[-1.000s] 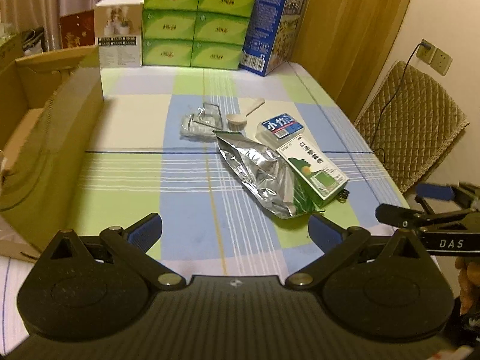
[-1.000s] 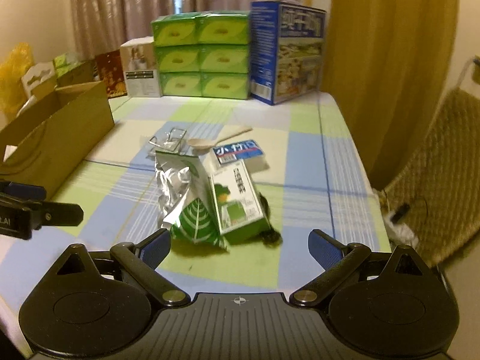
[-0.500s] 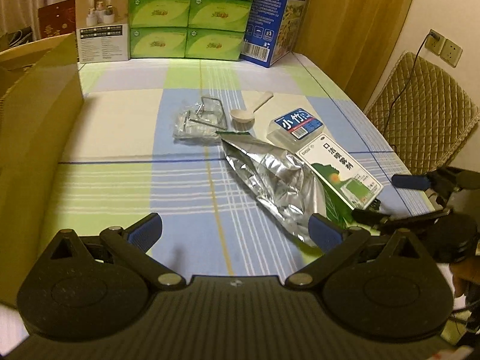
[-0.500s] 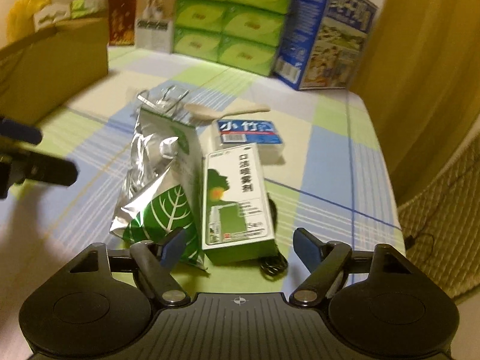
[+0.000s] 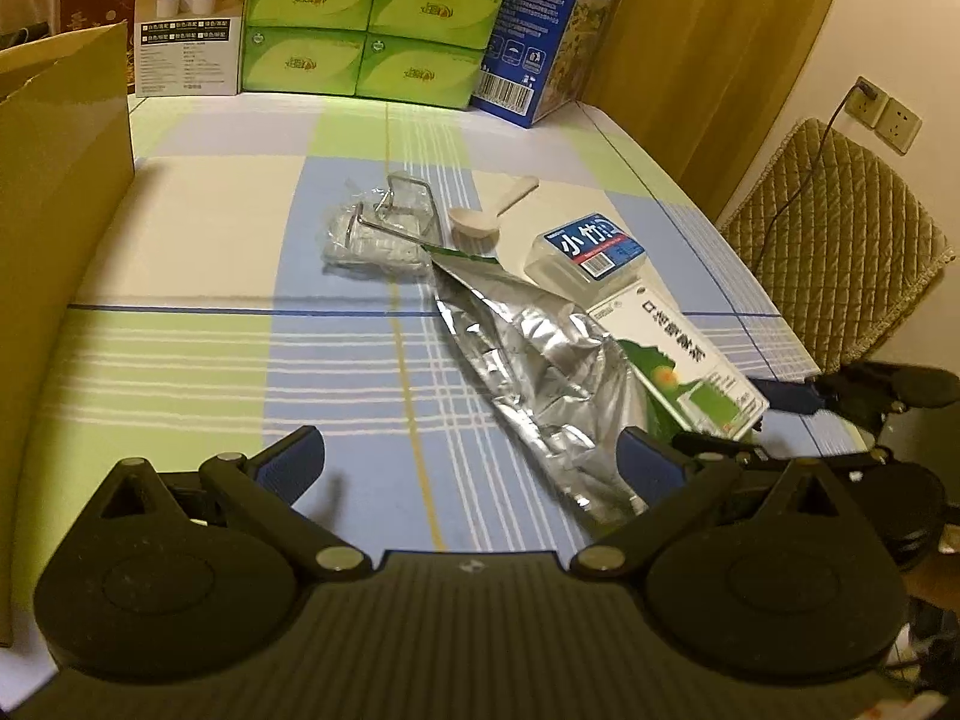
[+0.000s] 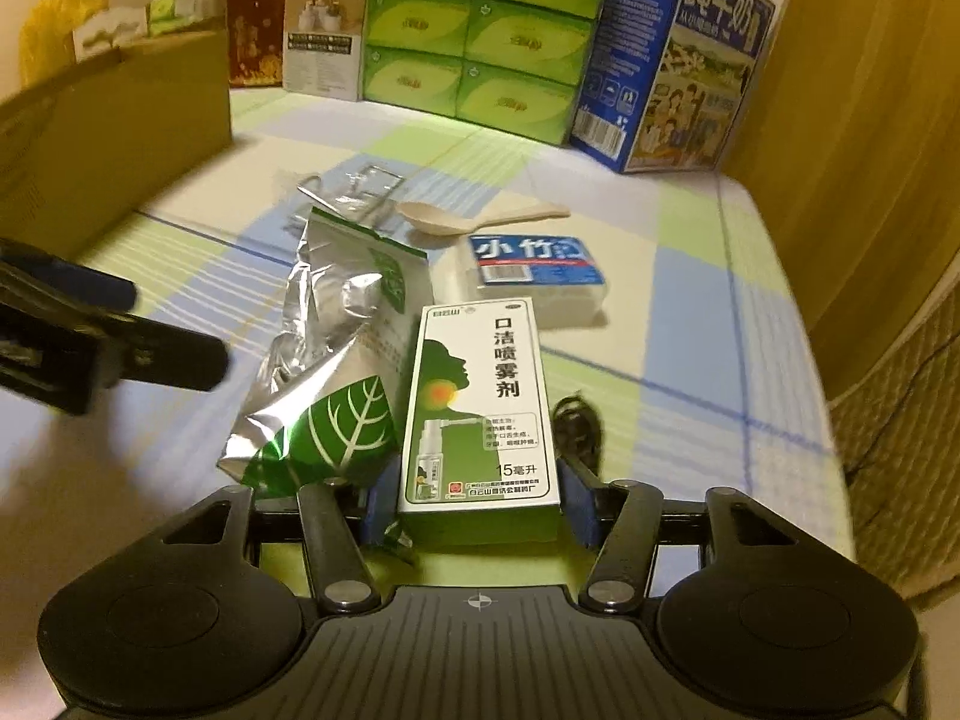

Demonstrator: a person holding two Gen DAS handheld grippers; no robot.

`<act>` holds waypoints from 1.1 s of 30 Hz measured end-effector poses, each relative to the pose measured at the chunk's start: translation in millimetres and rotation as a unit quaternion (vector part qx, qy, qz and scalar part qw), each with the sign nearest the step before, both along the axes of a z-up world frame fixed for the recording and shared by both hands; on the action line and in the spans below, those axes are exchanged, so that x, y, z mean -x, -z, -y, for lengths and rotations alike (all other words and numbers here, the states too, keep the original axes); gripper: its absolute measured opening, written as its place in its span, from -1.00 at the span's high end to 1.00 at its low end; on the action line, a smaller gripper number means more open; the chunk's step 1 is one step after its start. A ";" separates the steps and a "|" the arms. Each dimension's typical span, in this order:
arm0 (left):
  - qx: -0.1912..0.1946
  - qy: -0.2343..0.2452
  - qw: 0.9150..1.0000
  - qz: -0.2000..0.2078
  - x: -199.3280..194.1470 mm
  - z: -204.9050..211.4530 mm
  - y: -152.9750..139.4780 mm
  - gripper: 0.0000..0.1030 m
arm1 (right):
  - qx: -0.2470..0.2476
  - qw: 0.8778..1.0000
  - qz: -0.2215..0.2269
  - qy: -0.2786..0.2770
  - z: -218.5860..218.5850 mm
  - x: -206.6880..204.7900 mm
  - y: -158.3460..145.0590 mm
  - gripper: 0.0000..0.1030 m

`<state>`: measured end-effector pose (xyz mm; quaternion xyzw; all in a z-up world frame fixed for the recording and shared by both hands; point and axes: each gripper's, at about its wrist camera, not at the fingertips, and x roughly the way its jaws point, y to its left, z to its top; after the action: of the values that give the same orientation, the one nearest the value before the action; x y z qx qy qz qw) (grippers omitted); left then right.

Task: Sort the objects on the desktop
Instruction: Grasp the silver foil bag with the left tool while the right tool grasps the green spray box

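A green and white spray box [image 6: 480, 396] lies on the checked tablecloth between the fingers of my right gripper [image 6: 477, 507]. Its jaws are closing and the blue pads sit against both long sides of the box. The box's left side rests against a silver foil bag [image 6: 336, 372] with a green leaf print. In the left wrist view my left gripper [image 5: 468, 456] hovers open over bare cloth, the foil bag [image 5: 540, 372] just by its right finger. The spray box [image 5: 678, 360] and right gripper [image 5: 756, 420] show at the right there.
Behind lie a blue-labelled clear box [image 6: 534, 270], a pale spoon [image 6: 456, 216] and a plastic bag with metal hooks [image 5: 384, 234]. A black hair tie [image 6: 576, 426] lies right of the spray box. An open cardboard carton [image 5: 54, 210] stands left; green tissue packs [image 5: 366, 18] line the back.
Both grippers came down and forward toward the pile. The right gripper's jaws narrowed from wide open to flanking the spray box. The left gripper stayed open.
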<state>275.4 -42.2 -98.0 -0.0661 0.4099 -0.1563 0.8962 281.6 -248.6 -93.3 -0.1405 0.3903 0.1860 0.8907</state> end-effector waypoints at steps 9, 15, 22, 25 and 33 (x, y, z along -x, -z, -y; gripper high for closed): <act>0.020 0.003 1.000 -0.019 -13.8 2.9 7.1 -0.97 | -0.077 0.995 -0.059 0.033 7.3 8.4 -0.1 -0.03; 0.001 0.024 0.999 -0.024 -31.1 19.7 15.2 -0.90 | -0.038 0.998 -0.028 0.030 5.7 8.4 1.3 -0.03; -0.009 0.054 0.998 -0.041 -43.6 29.5 23.2 -0.36 | -0.025 0.999 -0.028 0.026 5.7 8.1 8.4 -0.03; -0.027 0.069 0.997 -0.037 -37.9 29.2 16.4 -0.17 | -0.037 0.998 -0.038 0.029 8.2 7.9 8.0 -0.03; -0.072 0.136 0.985 -0.078 5.6 -1.5 -1.0 -0.10 | -0.054 0.997 -0.045 0.017 3.3 19.3 3.3 -0.15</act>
<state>269.8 -40.7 -96.9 0.0425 0.4939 -0.2410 0.8344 262.3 -251.8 -96.6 -0.0771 0.4216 0.1979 0.8816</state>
